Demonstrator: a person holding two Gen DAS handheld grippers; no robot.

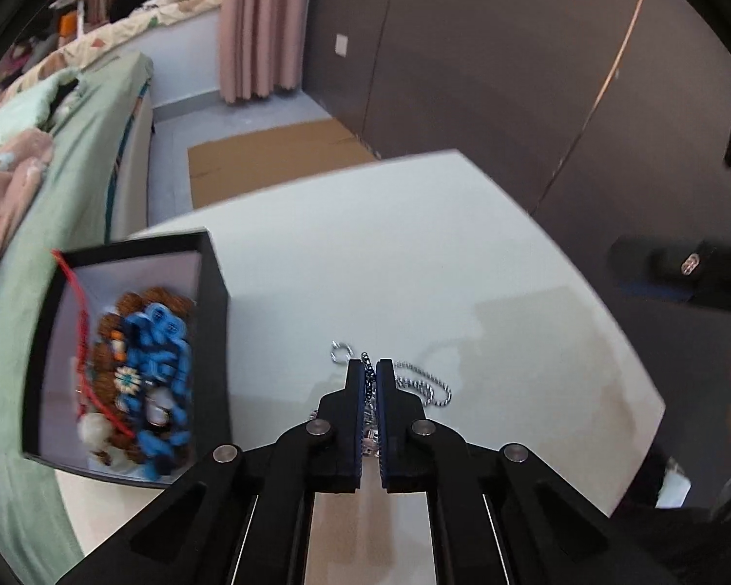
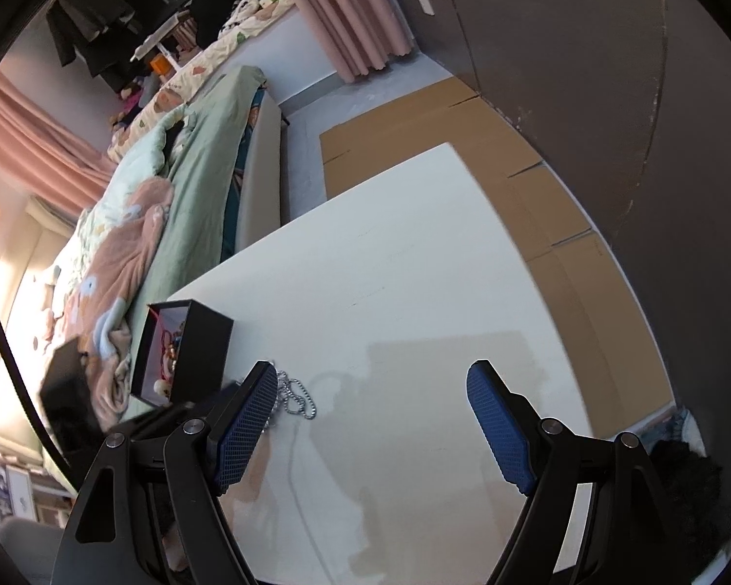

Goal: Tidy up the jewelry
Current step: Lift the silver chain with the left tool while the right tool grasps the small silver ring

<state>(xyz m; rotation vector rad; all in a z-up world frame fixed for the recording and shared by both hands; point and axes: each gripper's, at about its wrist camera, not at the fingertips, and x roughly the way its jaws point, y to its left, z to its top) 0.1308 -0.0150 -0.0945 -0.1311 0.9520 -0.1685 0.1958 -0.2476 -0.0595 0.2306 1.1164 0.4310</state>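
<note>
A silver chain necklace lies on the white table, part of it pinched between my left gripper's pads. My left gripper is shut on the chain just above the tabletop. A black jewelry box with a white inside stands open at the left and holds blue, brown and red bead pieces. In the right wrist view my right gripper is open and empty above the table, with the chain and the box to its left.
A bed with a green blanket runs along the table's left side. Flat cardboard lies on the floor beyond the table. A dark wall stands behind. The black box lid lies on the bed.
</note>
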